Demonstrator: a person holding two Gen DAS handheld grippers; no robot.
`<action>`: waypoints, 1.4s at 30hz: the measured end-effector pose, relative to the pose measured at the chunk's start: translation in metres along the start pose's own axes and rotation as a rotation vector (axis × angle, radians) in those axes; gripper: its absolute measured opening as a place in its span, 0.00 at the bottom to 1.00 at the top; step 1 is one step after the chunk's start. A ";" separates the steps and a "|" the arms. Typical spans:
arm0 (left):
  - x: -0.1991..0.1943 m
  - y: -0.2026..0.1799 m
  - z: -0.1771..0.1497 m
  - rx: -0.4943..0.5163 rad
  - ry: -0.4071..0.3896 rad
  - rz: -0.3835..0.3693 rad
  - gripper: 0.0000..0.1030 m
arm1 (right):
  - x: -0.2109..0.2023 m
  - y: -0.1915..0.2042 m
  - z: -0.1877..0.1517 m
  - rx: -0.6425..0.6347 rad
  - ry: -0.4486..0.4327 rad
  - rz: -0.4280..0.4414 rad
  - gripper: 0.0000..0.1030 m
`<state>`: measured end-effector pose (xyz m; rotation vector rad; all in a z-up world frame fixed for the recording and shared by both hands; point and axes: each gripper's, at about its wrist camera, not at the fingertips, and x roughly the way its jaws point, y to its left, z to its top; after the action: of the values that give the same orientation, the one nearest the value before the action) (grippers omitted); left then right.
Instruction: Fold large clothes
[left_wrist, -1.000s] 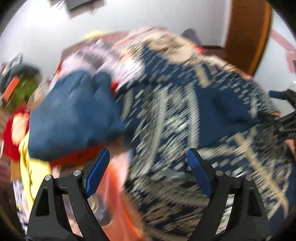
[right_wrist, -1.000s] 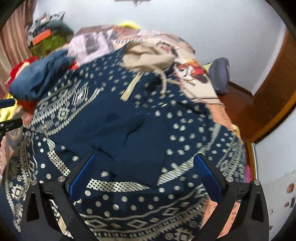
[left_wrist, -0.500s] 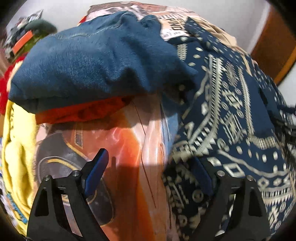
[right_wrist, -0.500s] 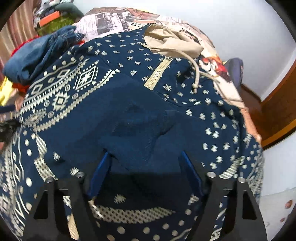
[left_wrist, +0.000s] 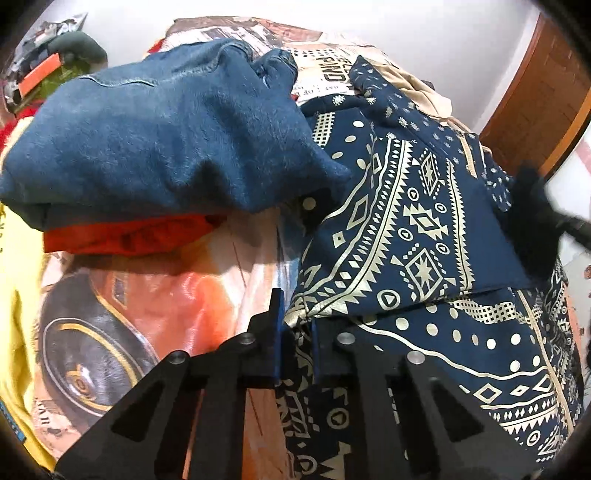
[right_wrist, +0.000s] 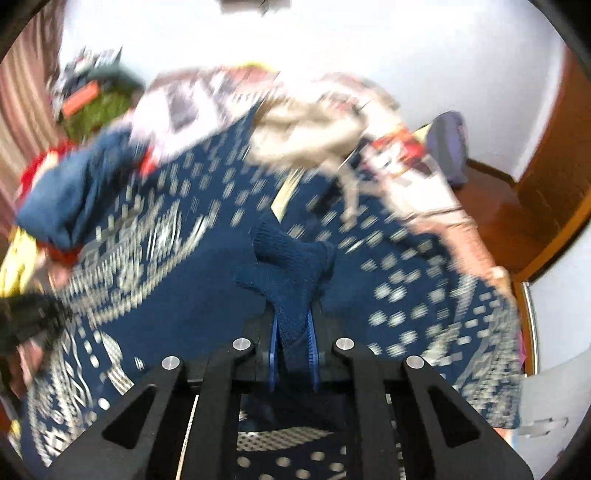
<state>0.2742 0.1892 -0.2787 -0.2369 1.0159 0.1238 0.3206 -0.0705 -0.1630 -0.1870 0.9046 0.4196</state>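
A large navy hoodie (left_wrist: 413, 229) with cream geometric print and a beige hood lies spread on the bed. My left gripper (left_wrist: 295, 332) is shut on its patterned left edge. My right gripper (right_wrist: 293, 332) is shut on the hoodie's plain navy knit cuff (right_wrist: 291, 266), which stands up between the blue pads. The hoodie (right_wrist: 184, 258) fills the blurred right wrist view, with the beige hood (right_wrist: 306, 136) at the far end. The other gripper shows as a dark blur at the right edge of the left wrist view (left_wrist: 535, 225).
Folded blue jeans (left_wrist: 159, 140) sit on an orange garment (left_wrist: 129, 236) just left of the hoodie. A yellow garment (left_wrist: 18, 332) lies at the left edge. The printed bedsheet (left_wrist: 147, 317) shows beneath. A wooden door (left_wrist: 535, 99) stands at the right, clutter (left_wrist: 48, 70) at far left.
Both grippers went from open to shut. The left closed on the hoodie's patterned edge, the right on the knit cuff. The right wrist view is now blurred by motion.
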 end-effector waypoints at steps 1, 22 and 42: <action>-0.001 0.001 0.001 -0.007 0.000 0.009 0.11 | -0.010 -0.008 0.003 0.022 -0.028 -0.008 0.11; 0.011 0.001 0.006 -0.041 0.052 0.111 0.18 | -0.021 -0.129 -0.080 0.367 0.120 -0.048 0.11; -0.090 -0.047 0.023 0.121 -0.115 0.137 0.79 | -0.104 -0.174 -0.080 0.465 -0.065 -0.106 0.83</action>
<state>0.2565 0.1503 -0.1836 -0.0491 0.9216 0.1979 0.2809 -0.2828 -0.1320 0.2029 0.9005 0.1091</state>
